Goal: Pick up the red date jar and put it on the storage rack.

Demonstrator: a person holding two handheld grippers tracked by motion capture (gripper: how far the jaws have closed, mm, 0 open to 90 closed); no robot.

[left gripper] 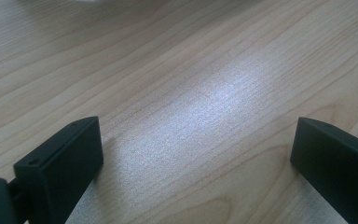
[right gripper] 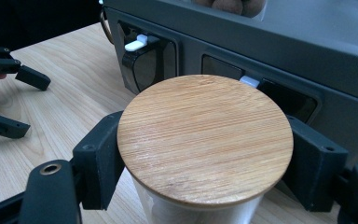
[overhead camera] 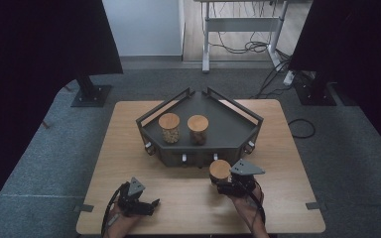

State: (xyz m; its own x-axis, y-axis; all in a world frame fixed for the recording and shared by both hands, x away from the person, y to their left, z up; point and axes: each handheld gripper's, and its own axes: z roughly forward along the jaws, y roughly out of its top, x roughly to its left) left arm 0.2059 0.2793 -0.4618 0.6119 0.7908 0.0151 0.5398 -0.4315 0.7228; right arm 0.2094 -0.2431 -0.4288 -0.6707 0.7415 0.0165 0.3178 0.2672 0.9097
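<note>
Your right tool [overhead camera: 222, 184] has its jaws pressed on either side of a jar [right gripper: 205, 140]: round bamboo lid with fine straight grain, pale see-through body just showing below the rim. The jar stands upright between the jaws on the table [overhead camera: 129, 148], right in front of the dark grey tray [overhead camera: 228, 124], near its front wall with the small white clips. Beyond your tool, up on that tray, two more jars [overhead camera: 169, 127] with the same wooden lids stand side by side. Your right hand [overhead camera: 245, 206] reaches in low from behind, tool held level and pointing at the tray. Off to its left, your left tool [overhead camera: 151, 204] lies low over bare table, jaws spread wide, nothing between them.
</note>
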